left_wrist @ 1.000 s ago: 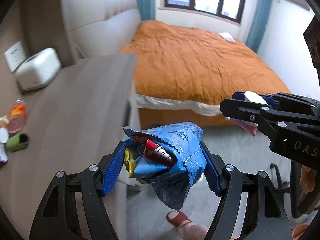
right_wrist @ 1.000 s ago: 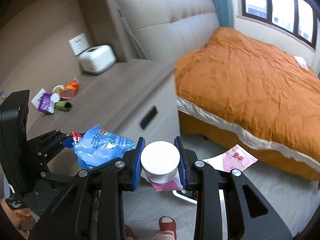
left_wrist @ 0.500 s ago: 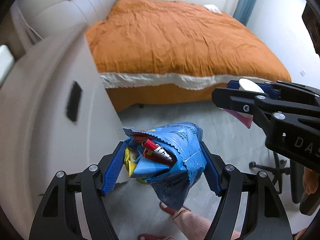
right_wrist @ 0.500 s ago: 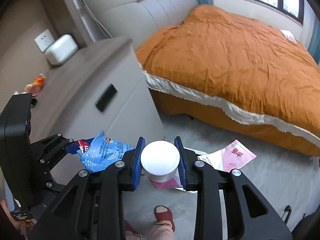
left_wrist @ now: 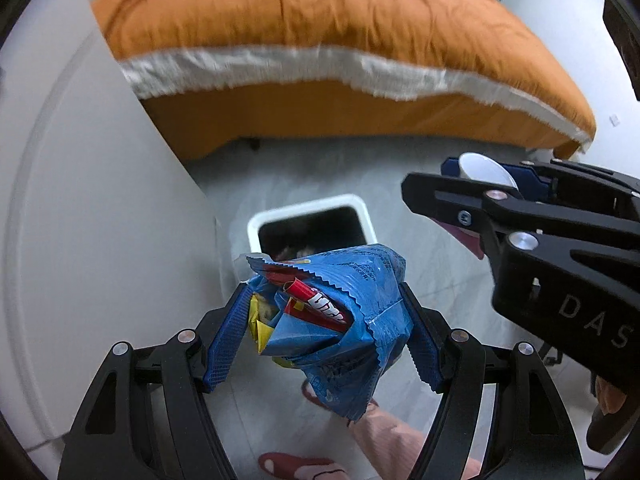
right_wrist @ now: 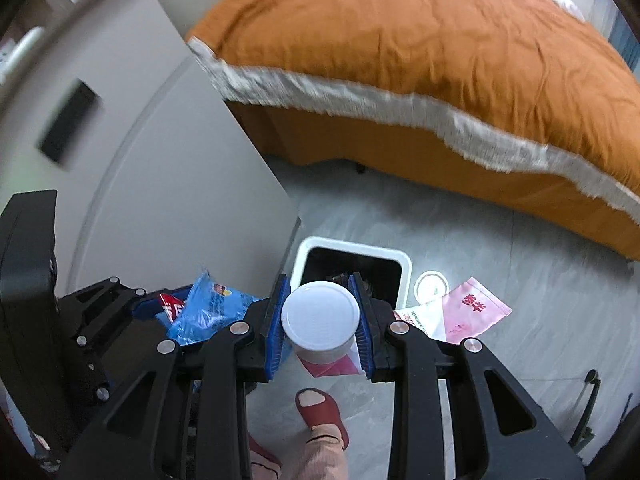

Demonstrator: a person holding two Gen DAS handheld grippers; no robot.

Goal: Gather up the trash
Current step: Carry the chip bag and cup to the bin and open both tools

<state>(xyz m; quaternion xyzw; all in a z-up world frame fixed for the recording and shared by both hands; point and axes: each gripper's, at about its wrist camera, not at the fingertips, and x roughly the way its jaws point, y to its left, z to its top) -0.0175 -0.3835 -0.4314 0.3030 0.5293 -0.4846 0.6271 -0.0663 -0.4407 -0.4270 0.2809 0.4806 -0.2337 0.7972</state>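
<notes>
Bin [right_wrist: 404,266] on floor holds dark trash, contents unclear.

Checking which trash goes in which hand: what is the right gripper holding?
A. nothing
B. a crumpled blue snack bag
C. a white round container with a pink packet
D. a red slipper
C: in the right wrist view, the right gripper has its blue pads closed on the white round container, with a pink packet beneath.
</notes>
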